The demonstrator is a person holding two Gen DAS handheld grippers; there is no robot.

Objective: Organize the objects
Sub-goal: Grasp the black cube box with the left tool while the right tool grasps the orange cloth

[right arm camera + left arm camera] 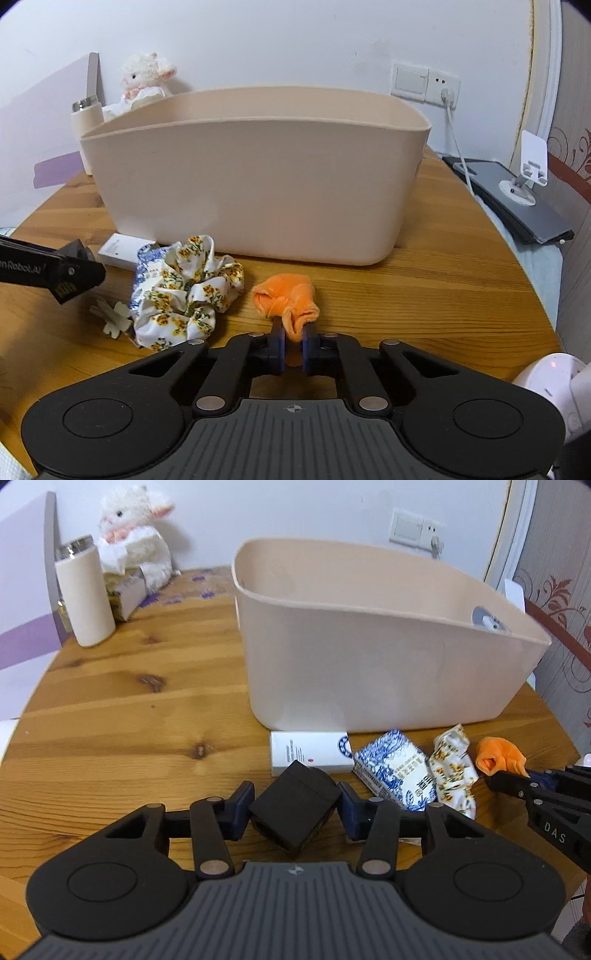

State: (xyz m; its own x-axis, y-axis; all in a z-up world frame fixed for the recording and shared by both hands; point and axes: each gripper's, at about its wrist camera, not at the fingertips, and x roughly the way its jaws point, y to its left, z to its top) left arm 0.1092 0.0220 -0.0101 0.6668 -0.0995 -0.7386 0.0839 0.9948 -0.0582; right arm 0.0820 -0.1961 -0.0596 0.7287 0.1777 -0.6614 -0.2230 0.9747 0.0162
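Left tongs (295, 805) clamped on boxy matte-black case (295, 808), right tongs (293, 341) pinching crumpled orange cloth (286, 297).

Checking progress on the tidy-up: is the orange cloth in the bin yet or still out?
Out. The orange cloth lies on the table in front of the bin, its near end pinched by the right gripper.

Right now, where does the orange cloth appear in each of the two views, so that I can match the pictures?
Left wrist view: the orange cloth lies at the far right on the table, pinched by the right gripper entering from the right edge.
Right wrist view: the orange cloth is at lower centre, its near end pinched by the right gripper.
Shared landmark: the beige bin, directly behind the cloth in both.
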